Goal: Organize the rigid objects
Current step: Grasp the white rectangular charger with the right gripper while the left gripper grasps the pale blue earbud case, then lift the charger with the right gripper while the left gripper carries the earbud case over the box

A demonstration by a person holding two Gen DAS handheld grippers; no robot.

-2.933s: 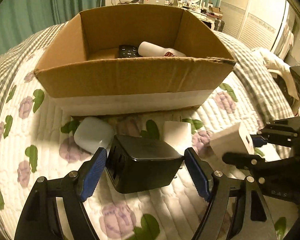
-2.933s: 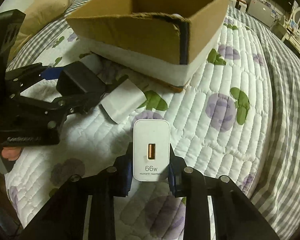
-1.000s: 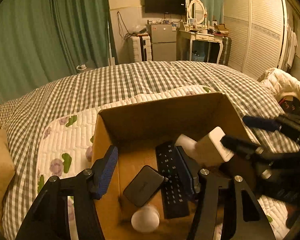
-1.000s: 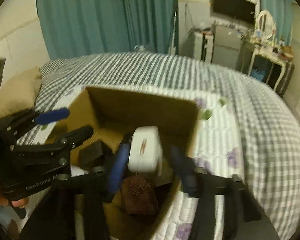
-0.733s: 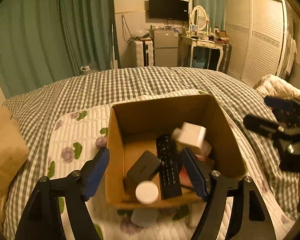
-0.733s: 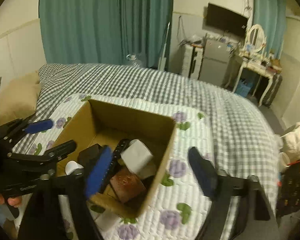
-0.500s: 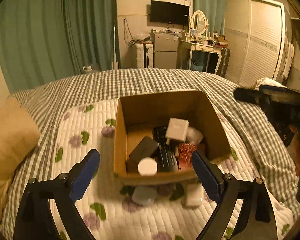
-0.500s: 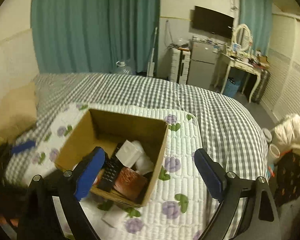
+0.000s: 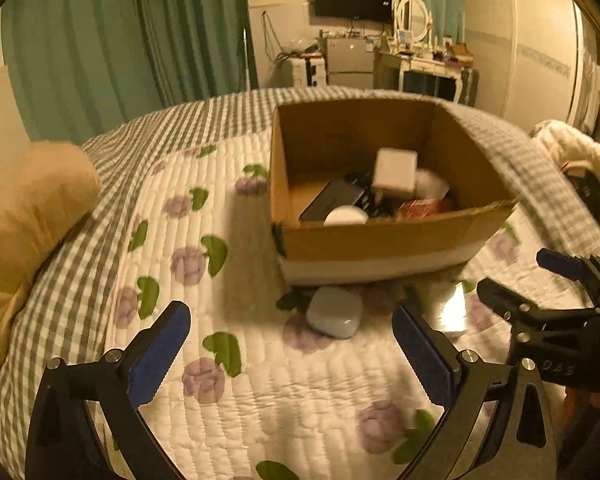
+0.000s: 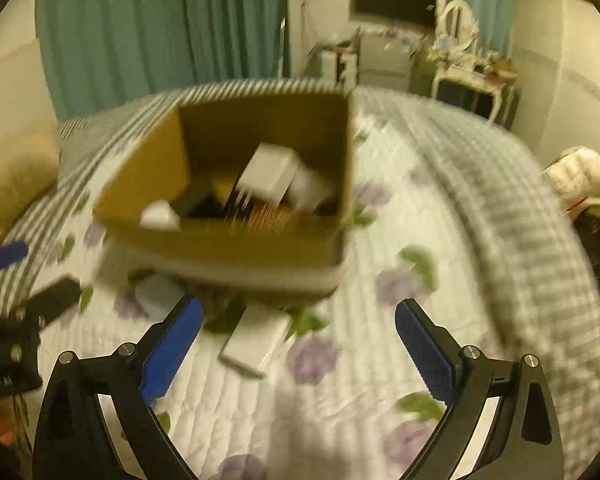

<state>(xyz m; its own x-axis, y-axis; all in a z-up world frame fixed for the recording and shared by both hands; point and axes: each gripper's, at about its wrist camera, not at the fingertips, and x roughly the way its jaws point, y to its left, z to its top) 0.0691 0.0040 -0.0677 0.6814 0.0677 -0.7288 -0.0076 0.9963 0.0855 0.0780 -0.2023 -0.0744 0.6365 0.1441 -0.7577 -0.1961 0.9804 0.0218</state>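
Observation:
A cardboard box (image 9: 380, 240) (image 10: 228, 252) stands on the quilted bed. Inside it lie a white charger (image 9: 394, 174) (image 10: 268, 174), a black adapter (image 9: 332, 200), a remote, a white round lid (image 9: 346, 216) and a red item (image 9: 424, 206). A pale grey case (image 9: 334, 312) (image 10: 156, 292) and a flat white box (image 9: 452, 308) (image 10: 256, 340) lie on the quilt in front of the box. My left gripper (image 9: 288, 356) is open and empty, just short of the grey case. My right gripper (image 10: 298, 344) is open and empty above the flat white box.
A tan pillow (image 9: 24, 216) lies at the left. The checked blanket (image 9: 540, 168) falls off to the right, where clothes (image 9: 572, 152) lie. Green curtains, a TV and a dresser stand at the far wall.
Both grippers let their chargers go into the box, then drew back and came down low over the quilt in front of it. Both are open wide.

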